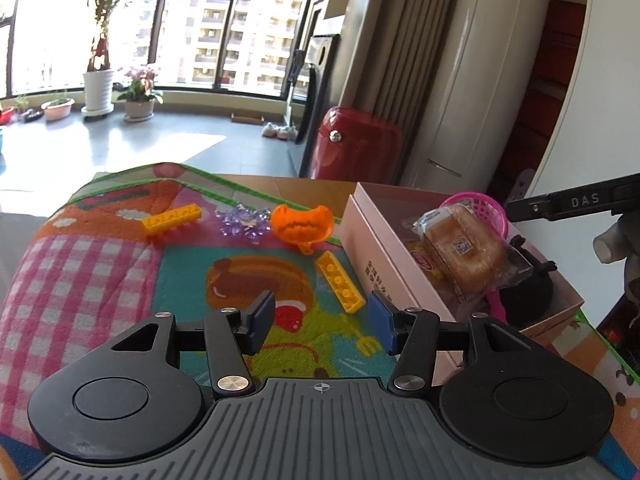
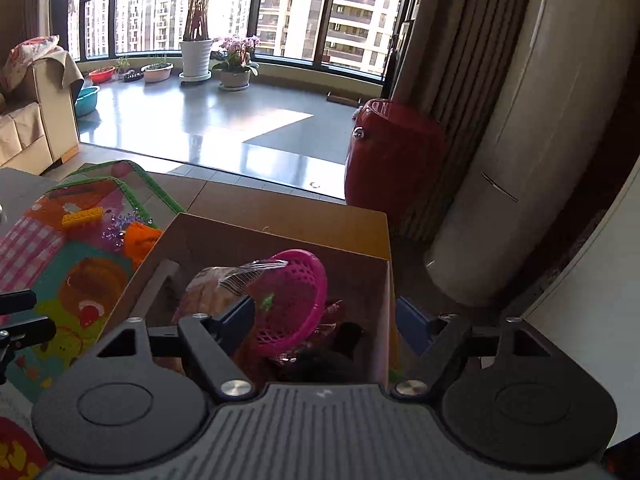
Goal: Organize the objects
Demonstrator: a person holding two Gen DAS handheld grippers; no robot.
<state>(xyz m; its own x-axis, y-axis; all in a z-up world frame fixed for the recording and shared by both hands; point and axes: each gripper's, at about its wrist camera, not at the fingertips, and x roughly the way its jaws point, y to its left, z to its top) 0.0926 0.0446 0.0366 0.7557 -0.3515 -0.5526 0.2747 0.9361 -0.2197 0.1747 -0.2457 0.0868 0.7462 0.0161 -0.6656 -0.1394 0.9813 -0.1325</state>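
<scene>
A red suitcase (image 1: 356, 144) stands right of centre beside beige curtains (image 1: 404, 60) and a tall white air conditioner (image 1: 480, 80). In the upper left, a potted tree in a white pot (image 1: 97, 90) and a pink flowering plant (image 1: 140, 92) sit by the window (image 1: 224, 28). A beige sofa (image 2: 32, 116) fills the right wrist view's left edge.

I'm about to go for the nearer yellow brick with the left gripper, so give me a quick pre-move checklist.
1. Left gripper empty, jaws apart: ok.
2. Nearer yellow brick lies flat on the mat, free of neighbours: ok.
3. Brick between the fingertips: not ok, it sits ahead of them, towards the right one.
4. Box has room: cannot tell; wrapped bread and pink basket fill the visible part.
5. Right gripper clear of the brick: ok, over the box.
</scene>
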